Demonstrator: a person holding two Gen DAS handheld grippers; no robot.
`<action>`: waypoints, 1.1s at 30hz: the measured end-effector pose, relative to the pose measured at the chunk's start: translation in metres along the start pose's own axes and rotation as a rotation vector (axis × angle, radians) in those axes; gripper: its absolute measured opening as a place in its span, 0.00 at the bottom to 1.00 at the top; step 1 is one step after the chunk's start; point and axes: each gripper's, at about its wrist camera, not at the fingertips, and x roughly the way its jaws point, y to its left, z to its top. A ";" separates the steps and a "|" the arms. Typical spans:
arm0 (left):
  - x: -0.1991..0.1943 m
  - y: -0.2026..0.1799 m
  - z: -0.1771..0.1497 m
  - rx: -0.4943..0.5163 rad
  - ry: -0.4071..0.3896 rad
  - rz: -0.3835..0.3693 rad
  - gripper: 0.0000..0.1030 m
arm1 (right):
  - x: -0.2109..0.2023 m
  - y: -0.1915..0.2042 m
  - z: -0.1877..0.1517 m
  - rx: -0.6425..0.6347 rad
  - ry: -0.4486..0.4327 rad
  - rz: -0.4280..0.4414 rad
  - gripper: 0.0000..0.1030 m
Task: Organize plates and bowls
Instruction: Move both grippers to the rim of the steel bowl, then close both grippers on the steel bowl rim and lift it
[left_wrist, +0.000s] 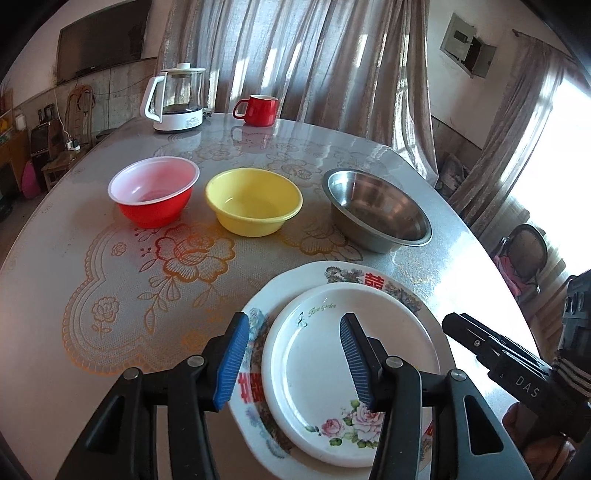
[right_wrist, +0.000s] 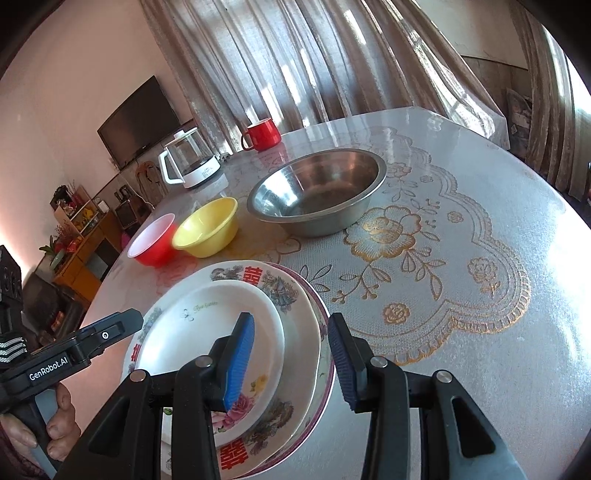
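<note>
A stack of plates sits at the table's near edge: a small white rose plate (left_wrist: 332, 373) (right_wrist: 199, 339) on a larger patterned plate (left_wrist: 376, 280) (right_wrist: 295, 314), with a purple-rimmed plate (right_wrist: 325, 332) beneath. Behind stand a red bowl (left_wrist: 155, 195) (right_wrist: 153, 243), a yellow bowl (left_wrist: 255, 201) (right_wrist: 207, 227) and a steel bowl (left_wrist: 376, 210) (right_wrist: 317, 192). My left gripper (left_wrist: 291, 358) is open over the stack's left rim. My right gripper (right_wrist: 291, 365) is open, its jaws either side of the stack's right rim. Each gripper also shows in the other view, the right one (left_wrist: 491, 350) and the left one (right_wrist: 74, 354).
A glass kettle (left_wrist: 177, 99) (right_wrist: 192, 162) and a red mug (left_wrist: 258, 109) (right_wrist: 262, 134) stand at the table's far side. The round table (left_wrist: 110, 295) (right_wrist: 480, 295) has a floral cover. Curtains hang behind; a chair (left_wrist: 524, 254) stands to the right.
</note>
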 end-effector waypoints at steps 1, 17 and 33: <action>0.002 -0.002 0.003 0.001 0.000 -0.001 0.48 | 0.000 -0.001 0.003 0.001 -0.002 0.003 0.40; 0.048 -0.041 0.045 0.023 0.030 -0.063 0.42 | 0.026 -0.026 0.041 0.051 0.009 0.006 0.40; 0.129 -0.057 0.089 -0.078 0.133 -0.093 0.40 | 0.084 -0.066 0.098 0.169 0.053 0.007 0.36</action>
